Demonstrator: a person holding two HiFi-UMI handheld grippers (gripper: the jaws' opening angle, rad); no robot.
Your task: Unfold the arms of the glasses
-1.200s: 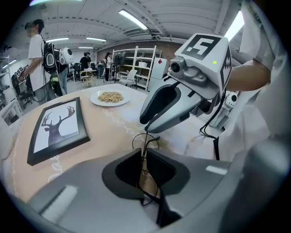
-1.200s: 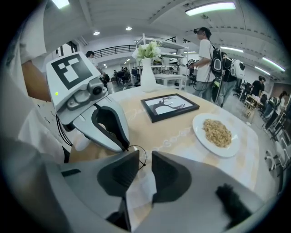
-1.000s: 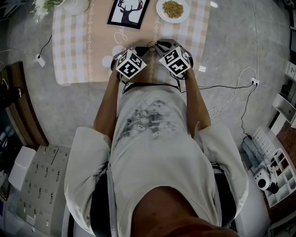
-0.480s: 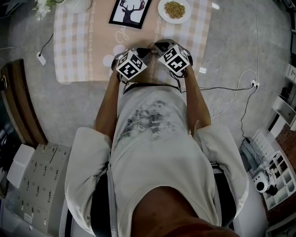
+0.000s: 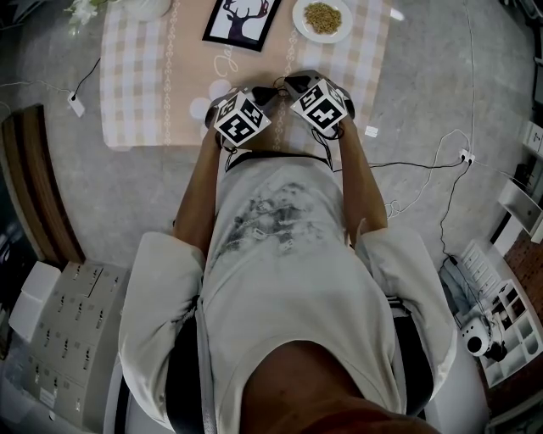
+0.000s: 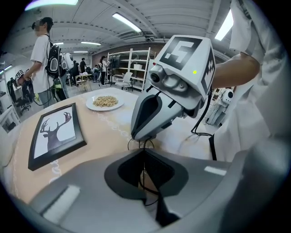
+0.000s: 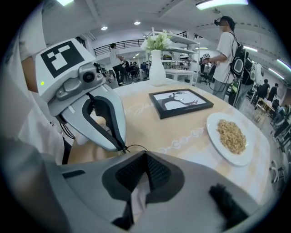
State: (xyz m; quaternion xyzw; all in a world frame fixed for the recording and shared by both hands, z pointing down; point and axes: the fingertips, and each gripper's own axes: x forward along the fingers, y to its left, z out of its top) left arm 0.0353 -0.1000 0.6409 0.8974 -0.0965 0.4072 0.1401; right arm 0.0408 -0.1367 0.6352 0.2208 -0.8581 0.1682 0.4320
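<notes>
At the near edge of a desk under a beige checked cloth, a person brings two hand-held grippers tip to tip on a pair of thin black wire glasses.

Left gripper, jaws pressed together, pinches the wire frame, a strand of which runs down through its slot; the right gripper, jaws likewise fully closed, bites the same wire where its tip meets the left one, so the glasses hang between the two tips just above the cloth. Both point steeply down, marker cubes uppermost. Farther back on the desk lie a black-framed picture of a deer and a white plate of grain; a white vase of flowers stands beyond.
</notes>
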